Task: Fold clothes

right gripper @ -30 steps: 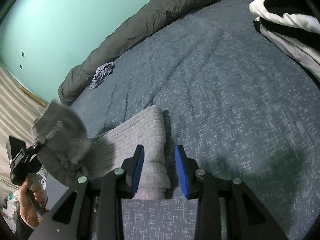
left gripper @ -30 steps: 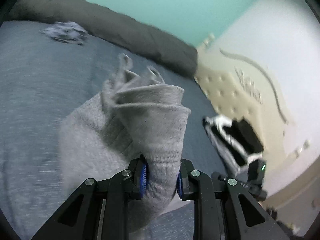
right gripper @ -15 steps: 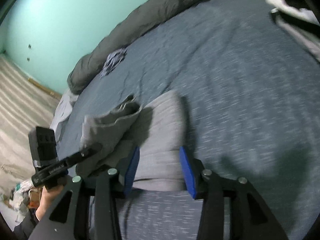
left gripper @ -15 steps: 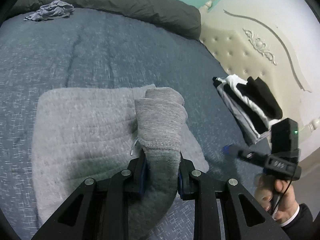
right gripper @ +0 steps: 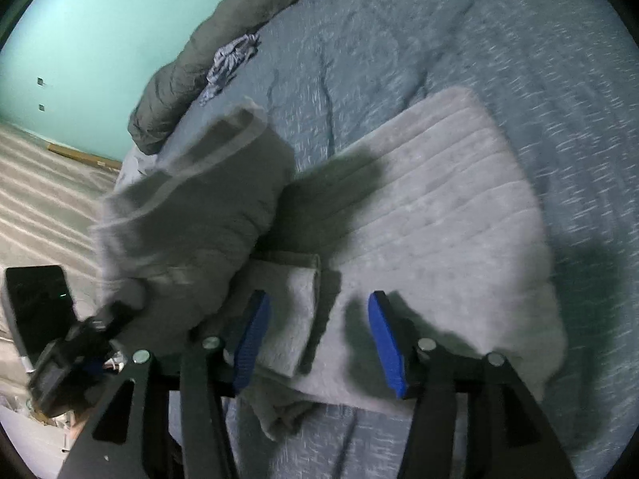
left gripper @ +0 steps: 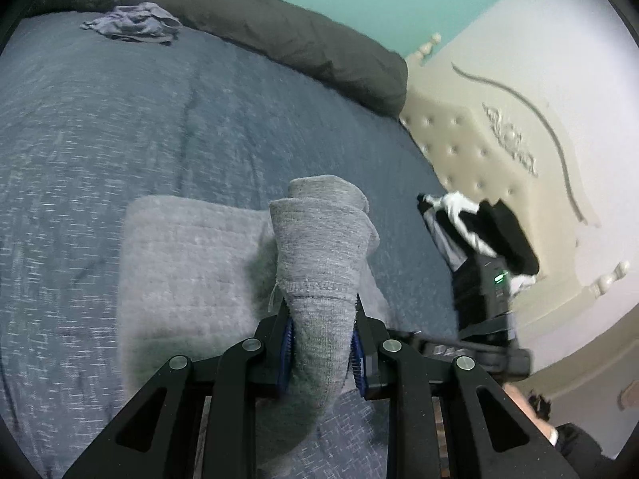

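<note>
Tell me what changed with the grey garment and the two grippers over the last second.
The left gripper brought its bunched end of the grey garment down from mid-air, over the flat part. The right gripper swung across above the flat part, jaws opening, pressing nothing. Unchanged: the left's grip, the crumpled cloth, the black-and-white pile.

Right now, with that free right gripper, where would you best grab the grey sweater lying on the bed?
Probably the thick folded hem nearest the right gripper, coming down from above with its opening jaws astride it. That edge stands proud of the flat grey sweater, so pads can get around it. The left gripper already pinches the raised cuff end.
</note>
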Demonstrator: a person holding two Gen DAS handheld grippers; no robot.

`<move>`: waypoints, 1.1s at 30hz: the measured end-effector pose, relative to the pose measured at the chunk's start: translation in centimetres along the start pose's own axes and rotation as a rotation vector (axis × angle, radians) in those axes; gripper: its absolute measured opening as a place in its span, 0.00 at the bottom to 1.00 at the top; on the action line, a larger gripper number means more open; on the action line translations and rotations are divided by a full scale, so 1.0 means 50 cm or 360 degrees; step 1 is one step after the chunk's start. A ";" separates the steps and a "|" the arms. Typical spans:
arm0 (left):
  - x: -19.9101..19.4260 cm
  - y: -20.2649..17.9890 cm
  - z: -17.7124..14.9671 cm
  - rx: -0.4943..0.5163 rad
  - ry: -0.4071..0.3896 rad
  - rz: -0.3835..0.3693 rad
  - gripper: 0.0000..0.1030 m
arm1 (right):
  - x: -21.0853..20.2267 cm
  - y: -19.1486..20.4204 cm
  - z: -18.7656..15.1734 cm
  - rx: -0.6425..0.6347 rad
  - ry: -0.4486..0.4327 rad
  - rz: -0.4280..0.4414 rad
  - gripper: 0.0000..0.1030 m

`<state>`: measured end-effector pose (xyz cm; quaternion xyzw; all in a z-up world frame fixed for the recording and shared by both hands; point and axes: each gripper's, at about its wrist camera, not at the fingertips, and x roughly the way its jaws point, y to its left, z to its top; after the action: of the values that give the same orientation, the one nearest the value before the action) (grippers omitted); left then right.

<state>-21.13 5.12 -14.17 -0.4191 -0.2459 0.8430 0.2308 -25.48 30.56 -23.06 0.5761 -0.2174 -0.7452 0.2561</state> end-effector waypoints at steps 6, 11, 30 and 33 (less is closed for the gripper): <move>-0.050 0.054 0.005 -0.0091 -0.0066 -0.0028 0.25 | 0.053 0.028 -0.010 -0.0024 0.0065 -0.0007 0.56; -0.081 0.077 0.004 -0.0127 -0.0136 -0.0036 0.25 | 0.080 0.034 -0.014 -0.0017 0.0078 -0.0024 0.57; -0.147 0.152 -0.012 -0.0230 -0.0244 -0.0005 0.25 | 0.044 0.053 -0.028 -0.0093 -0.0043 0.0175 0.12; -0.151 0.153 -0.012 -0.0225 -0.0248 0.0000 0.25 | 0.044 0.062 -0.027 -0.0091 -0.0045 0.0185 0.12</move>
<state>-17.92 -5.17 -14.67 -0.3677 -0.3218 0.8535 0.1808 -24.20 26.73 -23.08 0.5444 -0.2326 -0.7429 0.3123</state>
